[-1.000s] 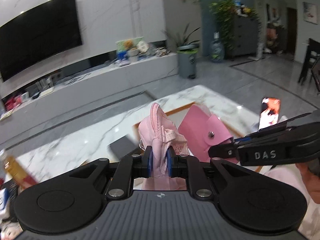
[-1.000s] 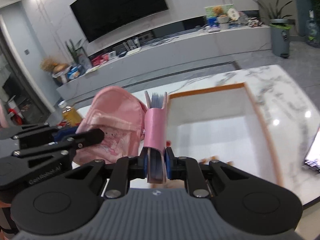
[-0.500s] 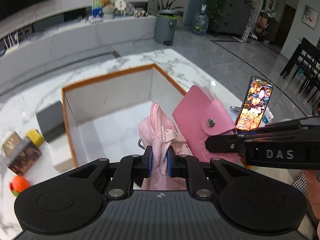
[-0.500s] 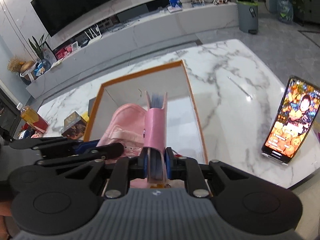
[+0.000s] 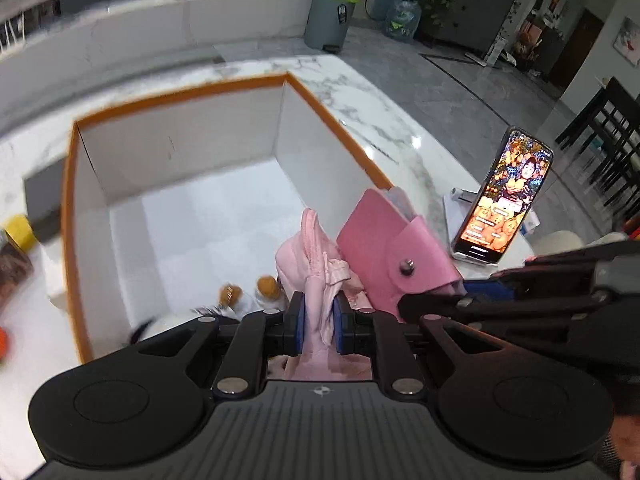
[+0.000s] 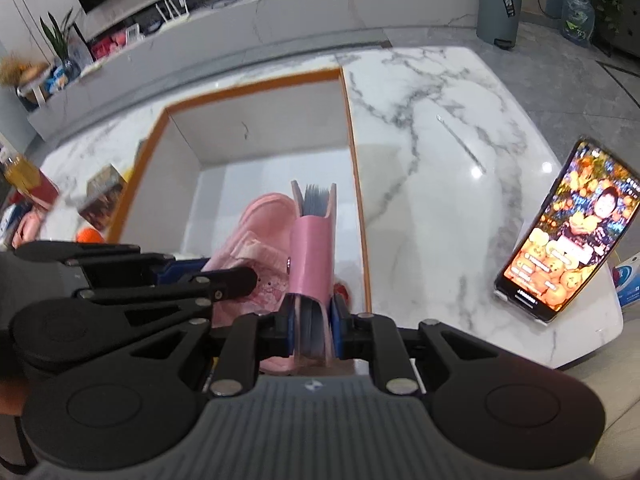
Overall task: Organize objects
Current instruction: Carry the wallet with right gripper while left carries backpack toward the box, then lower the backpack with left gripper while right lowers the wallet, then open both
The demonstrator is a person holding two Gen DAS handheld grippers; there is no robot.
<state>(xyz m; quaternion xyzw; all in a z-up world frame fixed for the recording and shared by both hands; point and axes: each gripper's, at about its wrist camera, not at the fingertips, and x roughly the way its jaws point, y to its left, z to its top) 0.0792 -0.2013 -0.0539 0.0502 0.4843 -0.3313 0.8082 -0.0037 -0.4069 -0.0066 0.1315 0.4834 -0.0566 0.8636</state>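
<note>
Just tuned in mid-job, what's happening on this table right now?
A person is working two handheld tools over an open white box with an orange rim on a marble table. The left tool is shut on a small pink fabric pouch, and the right tool is shut on a pink snap-button card wallet. Both items hang side by side above the box's near end, not yet released. A lit phone stands propped beside the box.

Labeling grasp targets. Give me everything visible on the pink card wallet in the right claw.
The pink card wallet looks like smooth faux leather, with a flap closed by a metal snap. A stack of grey card sleeves shows at its open top end. It stands on edge, clamped between the right claw pads, held over the near right corner of the orange-rimmed box, close beside the pink pouch.
</note>
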